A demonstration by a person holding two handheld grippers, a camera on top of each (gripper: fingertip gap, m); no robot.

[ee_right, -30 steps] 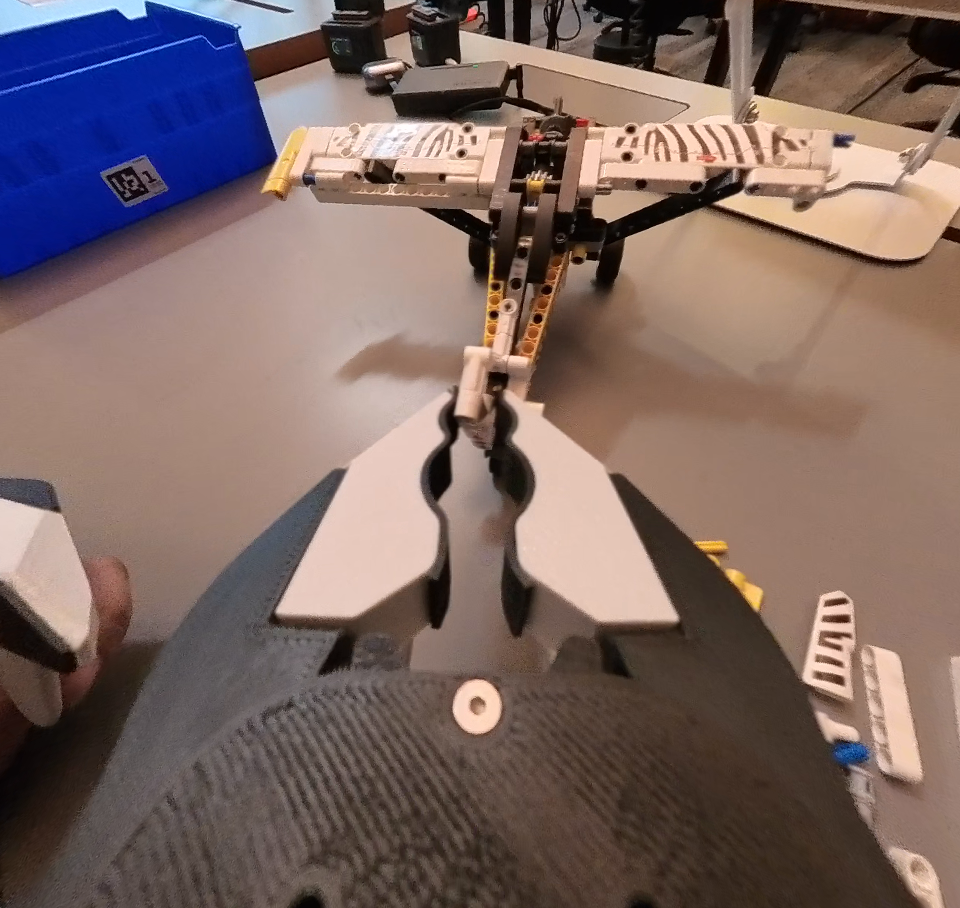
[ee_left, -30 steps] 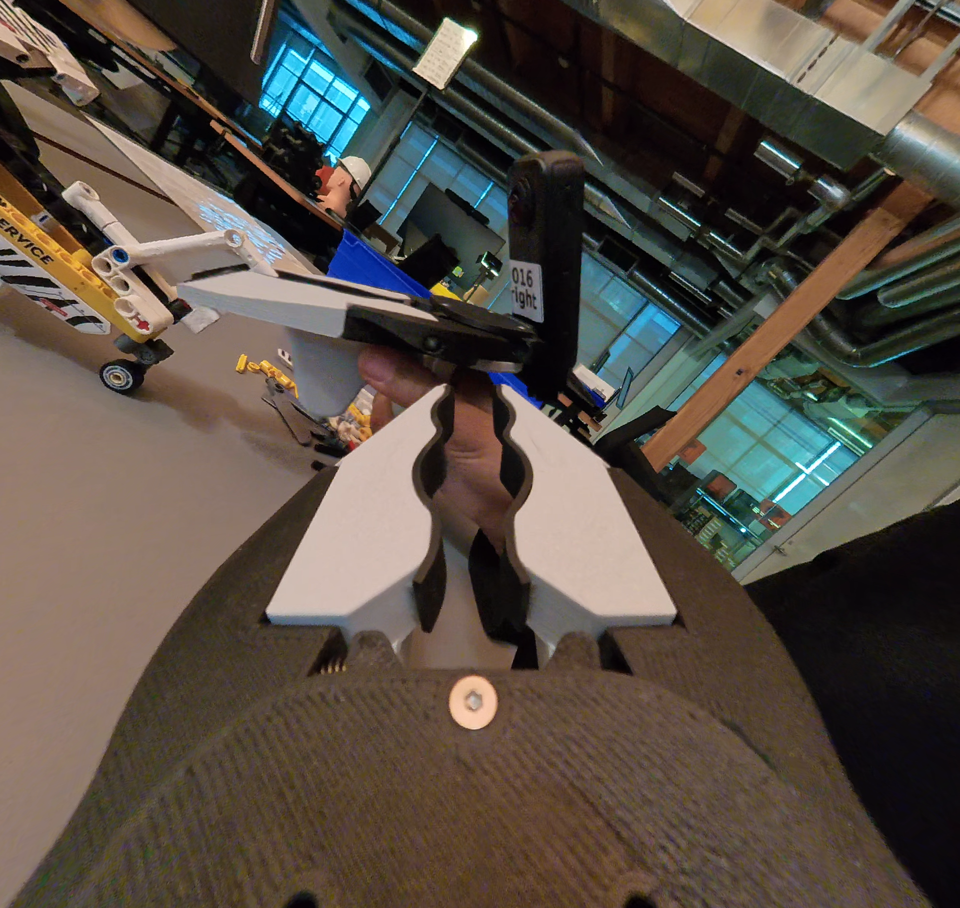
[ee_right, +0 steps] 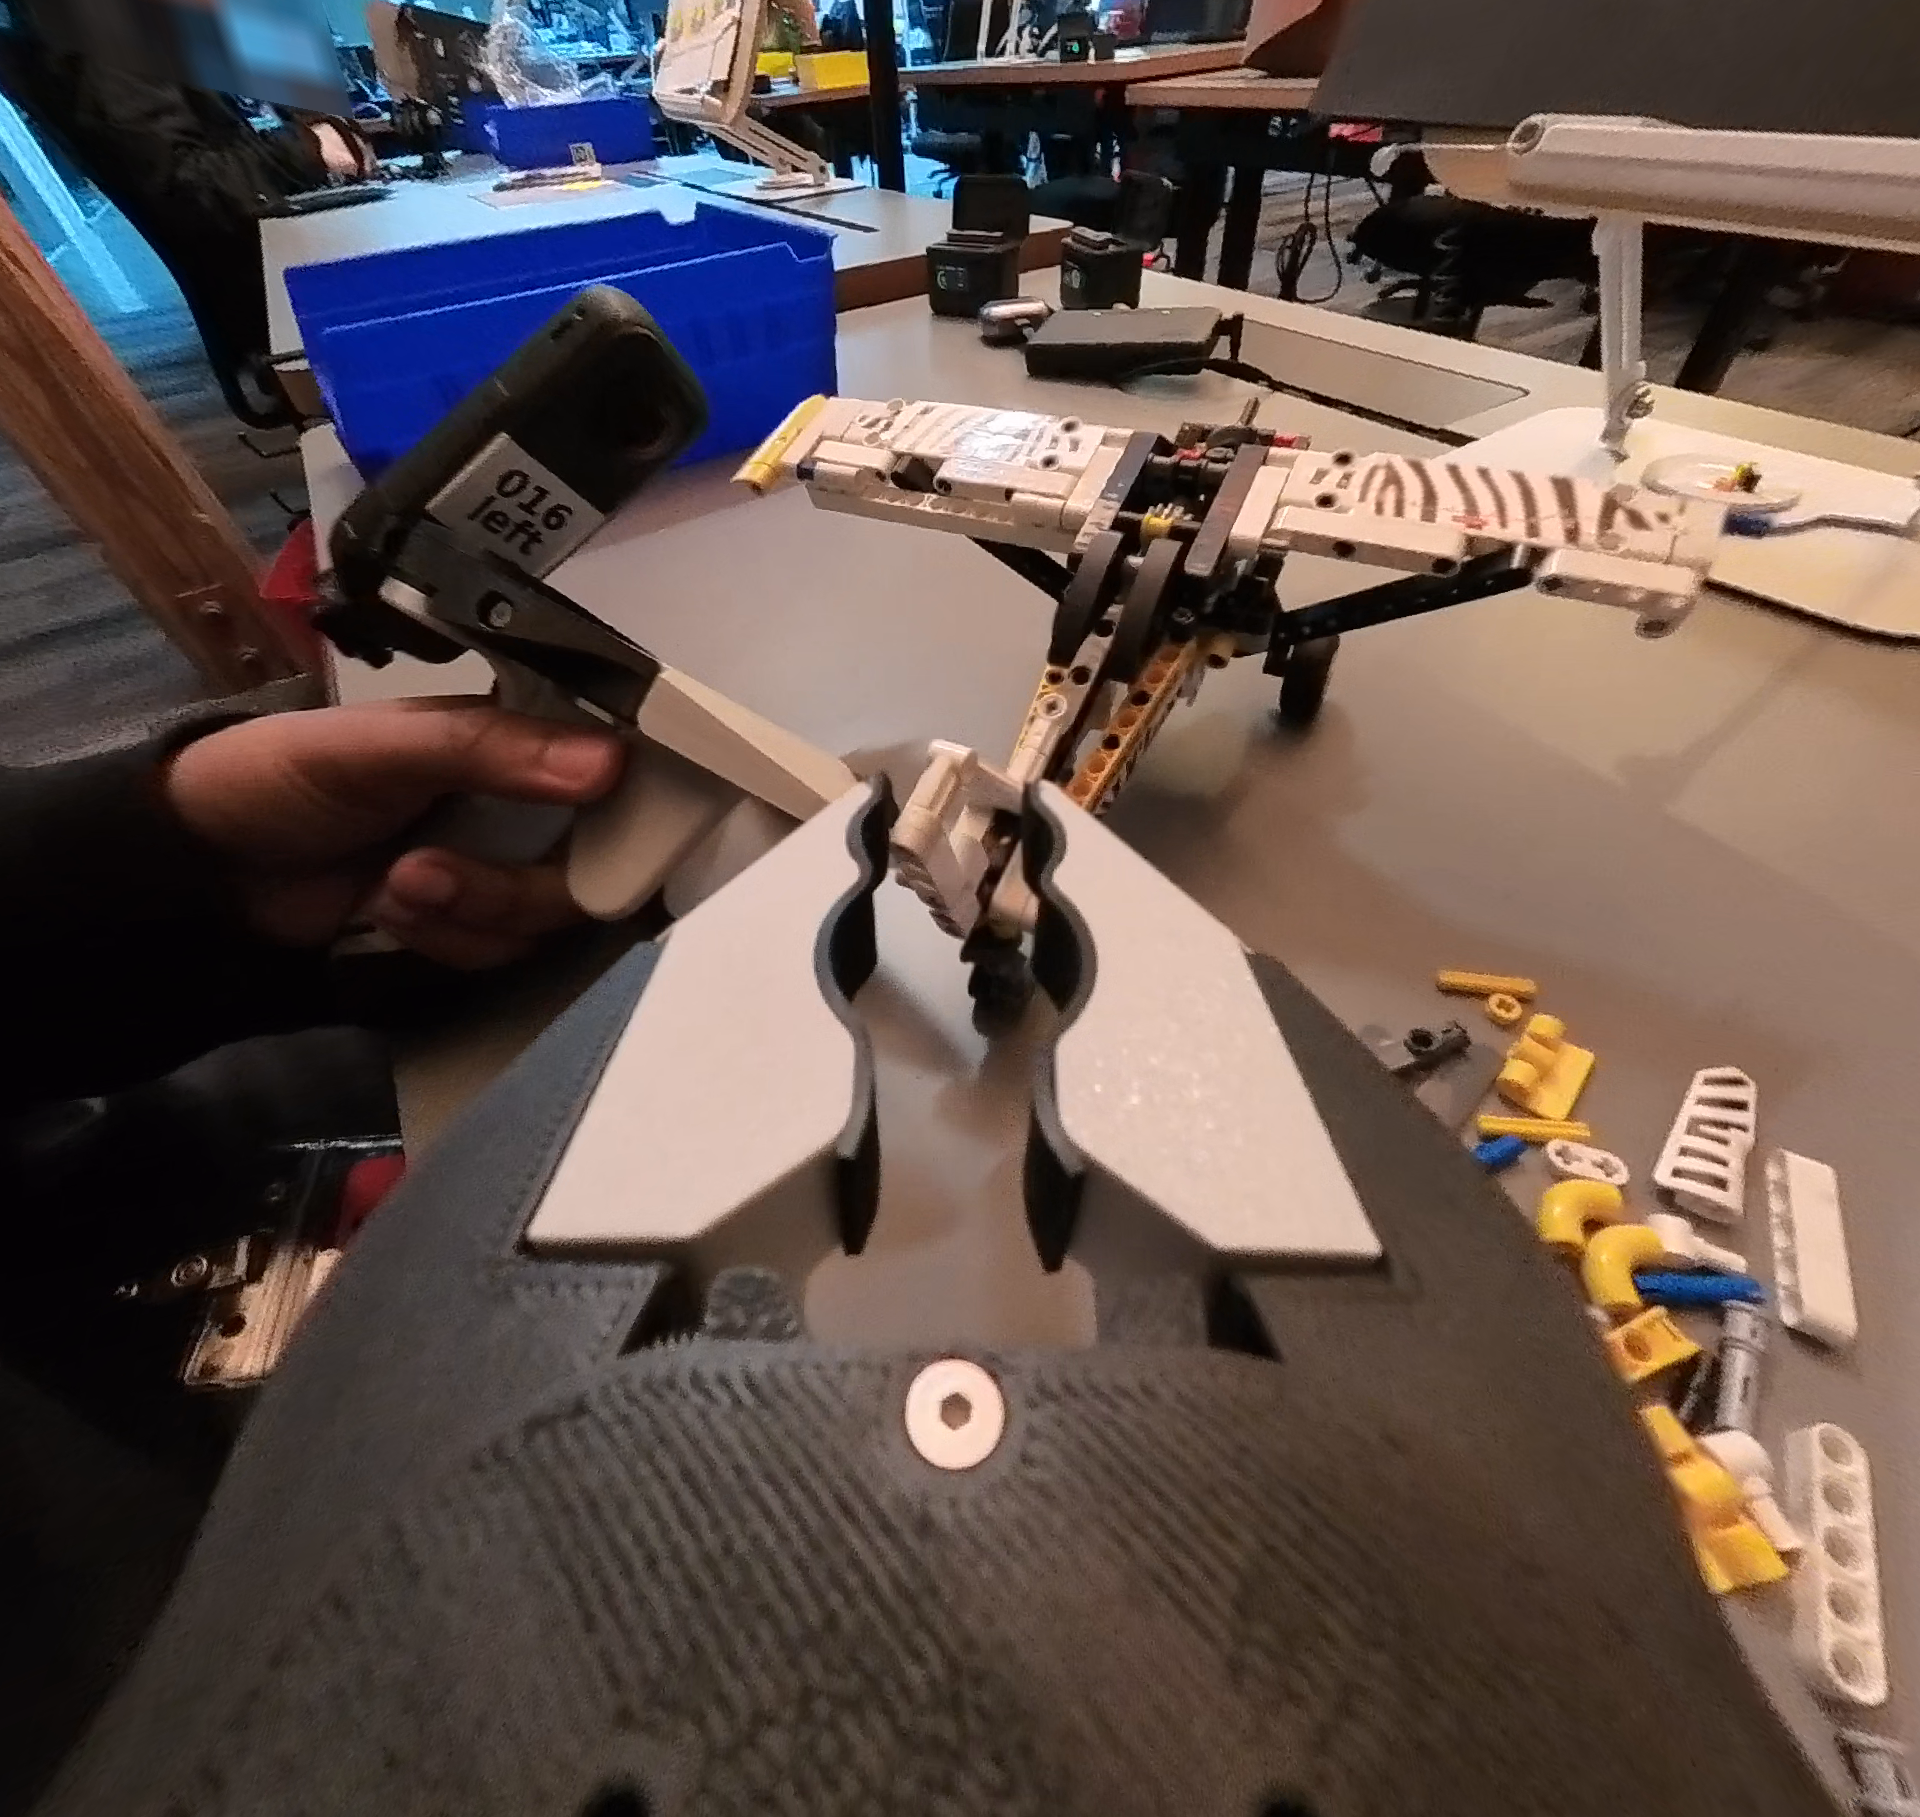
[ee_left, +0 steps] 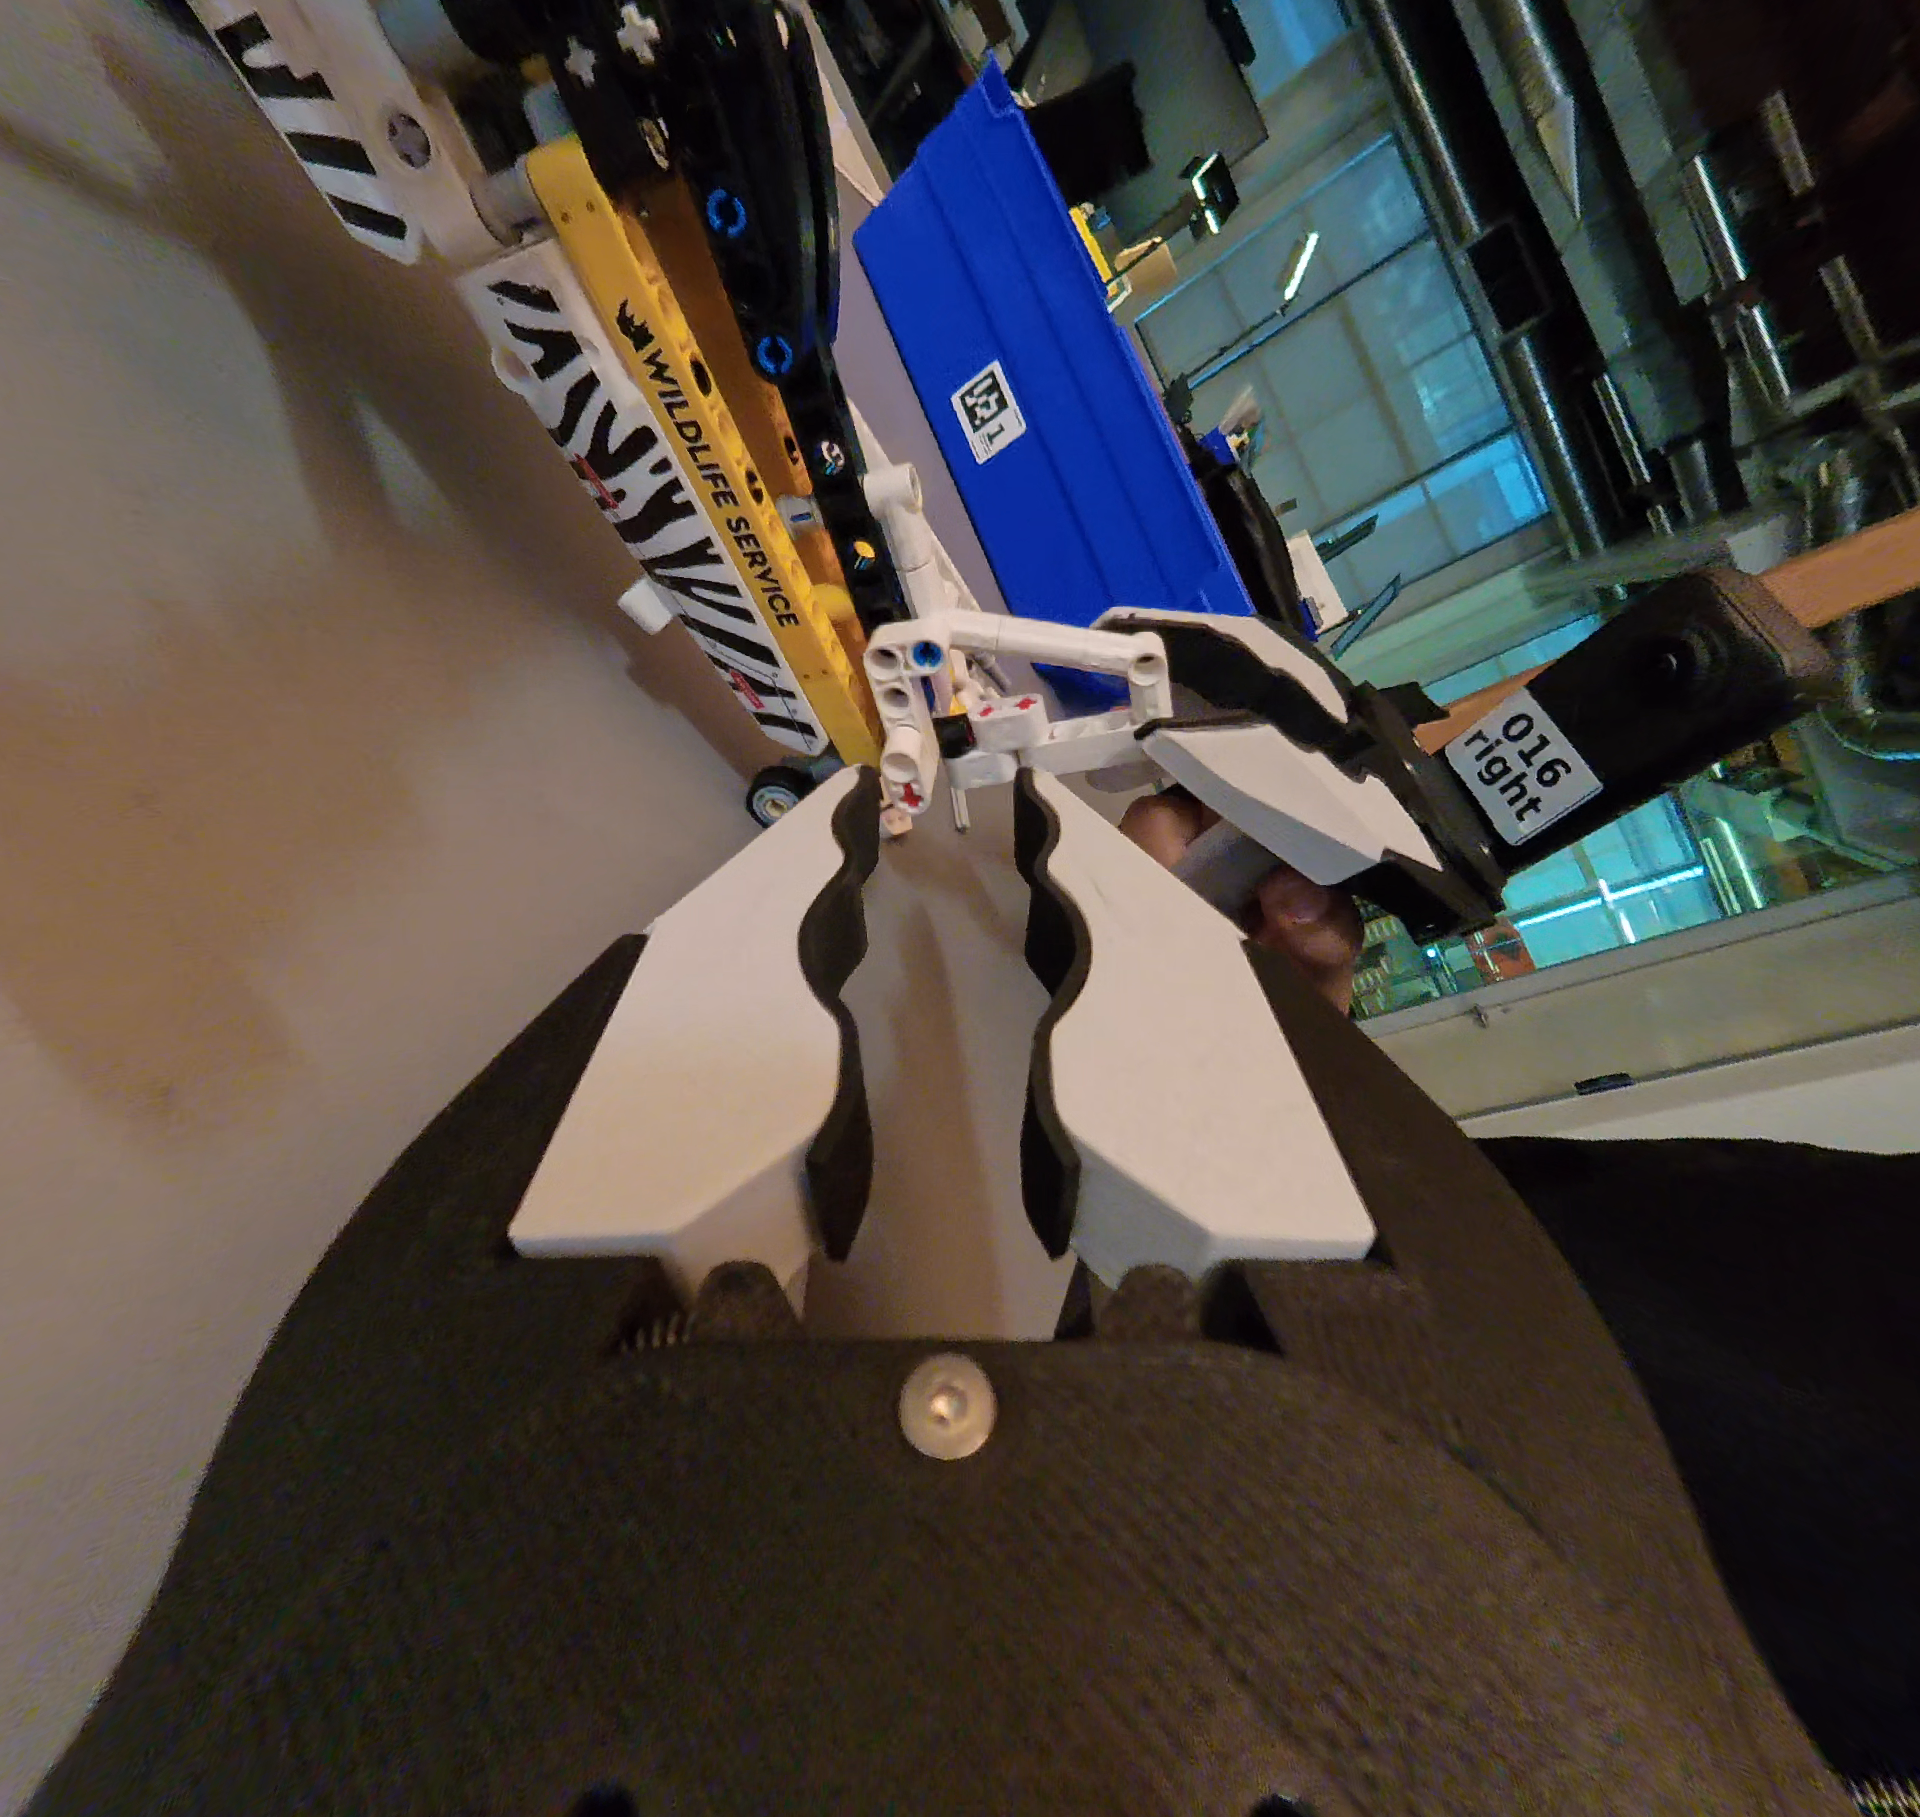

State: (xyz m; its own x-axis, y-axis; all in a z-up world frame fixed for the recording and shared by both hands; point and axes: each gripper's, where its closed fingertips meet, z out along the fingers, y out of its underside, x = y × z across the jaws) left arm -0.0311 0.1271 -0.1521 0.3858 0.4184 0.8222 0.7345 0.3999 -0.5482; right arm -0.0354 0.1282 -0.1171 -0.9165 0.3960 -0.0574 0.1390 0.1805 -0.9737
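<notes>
- As far as I can see from here, the right gripper (ee_right: pixel 958 801) is part open and looks pinched on the brick plane's white tail (ee_right: pixel 935 853).
- Left gripper (ee_left: pixel 940 791) comes in from the left, jaws apart, tips right at that tail's end, holding nothing.
- Loose parts (ee_right: pixel 1621 1248) lie near right on the table (ee_right: pixel 1558 832).
- The plane's striped wing (ee_right: pixel 1039 479) sits farther back, with a blue bin (ee_right: pixel 561 313) far left.
</notes>
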